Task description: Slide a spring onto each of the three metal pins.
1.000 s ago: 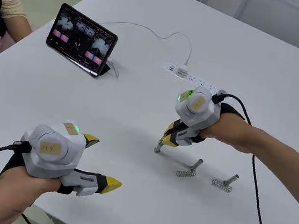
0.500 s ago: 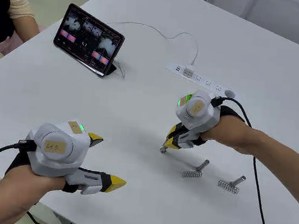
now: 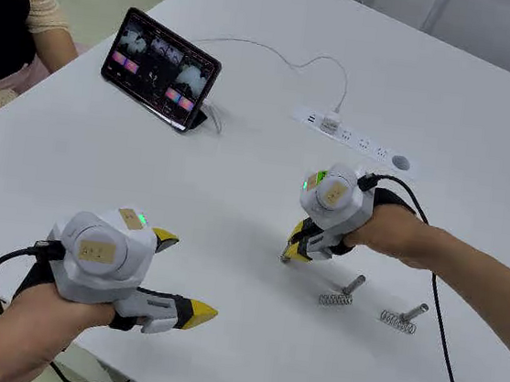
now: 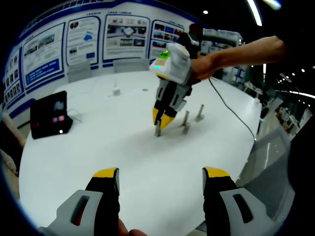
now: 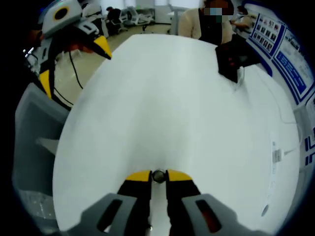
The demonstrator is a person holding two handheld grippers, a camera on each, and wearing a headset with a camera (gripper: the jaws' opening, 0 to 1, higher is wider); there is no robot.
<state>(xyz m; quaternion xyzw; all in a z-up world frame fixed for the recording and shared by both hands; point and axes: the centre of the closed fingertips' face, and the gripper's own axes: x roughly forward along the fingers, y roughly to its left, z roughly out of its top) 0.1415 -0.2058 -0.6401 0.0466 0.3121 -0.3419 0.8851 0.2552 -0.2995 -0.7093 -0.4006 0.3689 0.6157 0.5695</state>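
My R yellow-tipped gripper clamps a small grey metal pin. L yellow-tipped gripper jaws apart, idle. Next, prob: thread a coiled wire spring on.

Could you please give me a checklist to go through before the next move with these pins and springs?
1. Right gripper shut on a pin: ok.
2. That pin's foot on the table: ok.
3. Left gripper open, holding nothing: ok.
4. Springs seated over the other two pins: cannot tell; one lies at each foot.
5. Spring ready for the held pin: cannot tell.
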